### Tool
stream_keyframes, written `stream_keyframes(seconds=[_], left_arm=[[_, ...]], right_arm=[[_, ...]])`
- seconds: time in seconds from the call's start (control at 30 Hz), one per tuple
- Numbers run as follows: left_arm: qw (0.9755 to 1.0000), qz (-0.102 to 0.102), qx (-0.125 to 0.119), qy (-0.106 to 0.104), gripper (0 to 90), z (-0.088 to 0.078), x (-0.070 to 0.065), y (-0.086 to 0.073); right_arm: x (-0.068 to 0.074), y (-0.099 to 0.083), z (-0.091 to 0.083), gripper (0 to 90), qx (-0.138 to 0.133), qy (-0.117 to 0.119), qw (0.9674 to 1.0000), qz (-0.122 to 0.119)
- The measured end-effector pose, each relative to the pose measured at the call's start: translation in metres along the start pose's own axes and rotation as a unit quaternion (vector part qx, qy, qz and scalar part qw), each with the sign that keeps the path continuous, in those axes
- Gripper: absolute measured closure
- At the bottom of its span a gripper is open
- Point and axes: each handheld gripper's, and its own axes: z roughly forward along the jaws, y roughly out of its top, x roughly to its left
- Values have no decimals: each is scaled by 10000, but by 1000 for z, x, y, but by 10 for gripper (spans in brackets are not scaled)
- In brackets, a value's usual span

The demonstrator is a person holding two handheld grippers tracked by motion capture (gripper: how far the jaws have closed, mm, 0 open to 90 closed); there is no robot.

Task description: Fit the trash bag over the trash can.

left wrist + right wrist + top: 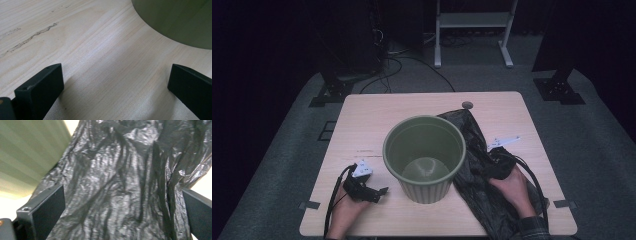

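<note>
A bin and its black bag, with a gripper at each side.

In the high view, a green bin [425, 157] is seen upright at the table's [362, 112] middle; a black bag [477, 165] lies flat just right of it, its long axis running from far to near, touching the bin's side. The right gripper [499, 157] is held over the bag and is the nearer one; the left gripper [369, 192] is kept left of the bin. In the left gripper view, the jaws are spread wide over bare wood, the bin ahead to the right. In the right gripper view, the jaws are spread wide with crumpled bag between, nothing yet pinched; the ribbed bin wall crowds the left.
</note>
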Motion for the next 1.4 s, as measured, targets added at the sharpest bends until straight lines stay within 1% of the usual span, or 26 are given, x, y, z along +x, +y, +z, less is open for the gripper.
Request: stream_keyframes(seconds=[0.03,0.07,0.1,0.13,0.17,0.27,0.3,0.53,0.57,0.73,0.77,0.83,0.9,0.97,1.1,1.23,1.4], left_arm=[[10000,0,0,0,0,0,0,0],[10000,0,0,0,0,0,0,0],[10000,0,-1,-1,0,0,0,0],[10000,0,-1,-1,0,0,0,0],[10000,0,0,0,0,0,0,0],[10000,0,0,0,0,0,0,0],[10000,-1,-1,-1,0,0,0,0],[10000,0,0,1,0,0,0,0],[10000,0,0,0,0,0,0,0],[10000,0,0,0,0,0,0,0],[10000,0,0,1,0,0,0,0],[10000,-1,-1,0,0,0,0,0],[10000,0,0,0,0,0,0,0],[10000,0,0,1,0,0,0,0],[10000,0,0,0,0,0,0,0],[10000,-1,-1,0,0,0,0,0],[10000,1,0,1,0,0,0,0]], right_arm=[[3,1,2,0,3,6,10000,-42],[3,1,2,0,3,6,10000,-42],[8,3,5,0,28,48,10000,-79],[8,3,5,0,28,48,10000,-79],[12,4,8,0,47,65,9999,-104],[16,5,11,0,49,89,9999,-126],[20,7,14,0,51,102,9998,-171],[28,8,22,0,103,74,9996,-236],[31,8,25,0,120,20,9995,-289],[36,8,28,0,111,27,9995,-300],[38,8,31,0,154,-14,9992,-370],[39,8,32,0,178,-24,9992,-366],[42,7,35,0,196,-96,9987,-454],[44,6,37,0,213,-149,9985,-492],[46,5,38,0,241,-245,9977,-581],[47,5,39,0,230,-266,9975,-620],[49,4,40,0,263,-367,9963,-730]])
